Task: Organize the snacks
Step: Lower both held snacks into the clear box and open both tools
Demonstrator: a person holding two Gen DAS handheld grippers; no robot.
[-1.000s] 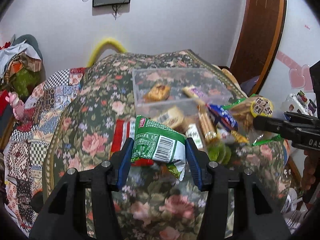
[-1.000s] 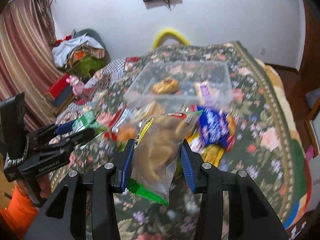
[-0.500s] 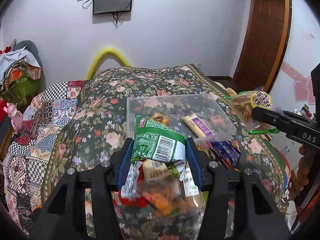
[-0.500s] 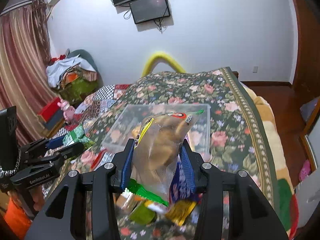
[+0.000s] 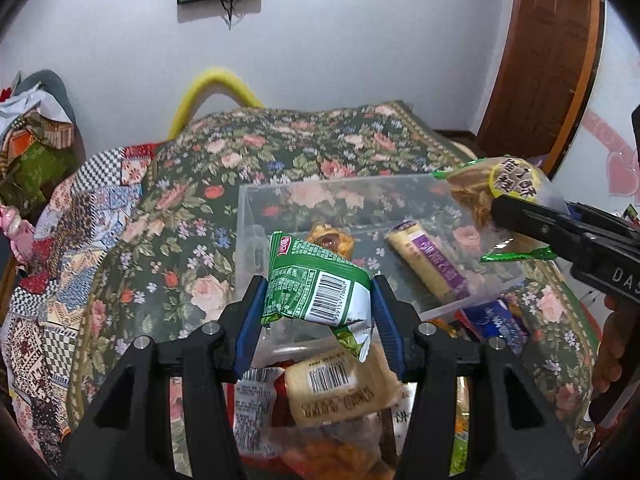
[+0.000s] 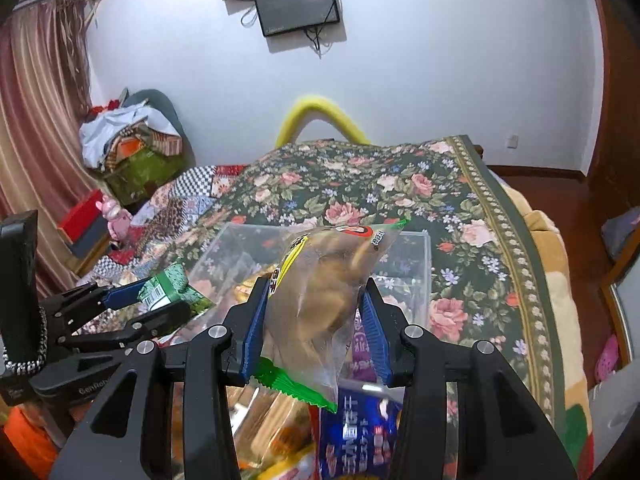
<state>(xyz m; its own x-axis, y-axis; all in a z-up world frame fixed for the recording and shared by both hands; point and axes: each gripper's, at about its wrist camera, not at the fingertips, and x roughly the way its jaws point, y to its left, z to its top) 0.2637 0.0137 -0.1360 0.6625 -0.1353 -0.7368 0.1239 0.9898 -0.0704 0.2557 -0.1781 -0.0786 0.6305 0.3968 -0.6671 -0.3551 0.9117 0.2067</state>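
My left gripper (image 5: 318, 312) is shut on a green snack packet (image 5: 316, 288) with a barcode, held above the near edge of a clear plastic box (image 5: 472, 304) on the floral bedspread. The box holds a brown pastry (image 5: 330, 238) and a purple-labelled bar (image 5: 430, 260). My right gripper (image 6: 316, 332) is shut on a clear bag of brown biscuits (image 6: 324, 300) with green ends, held over the box (image 6: 420, 256). In the left wrist view that bag (image 5: 496, 188) hangs above the box's right side. The left gripper with its green packet (image 6: 168, 288) shows at the left in the right wrist view.
Loose snacks lie on the bed in front of the box: a beige packet (image 5: 340, 392), a white packet (image 5: 252, 408), a blue packet (image 6: 356, 432). A patchwork quilt (image 5: 60, 240) covers the bed's left side. A wooden door (image 5: 548, 60) stands at the right.
Both grippers have risen and moved forward with their packets, from over the snack pile to above the clear box. The biscuit bag now hangs over the box's right side.
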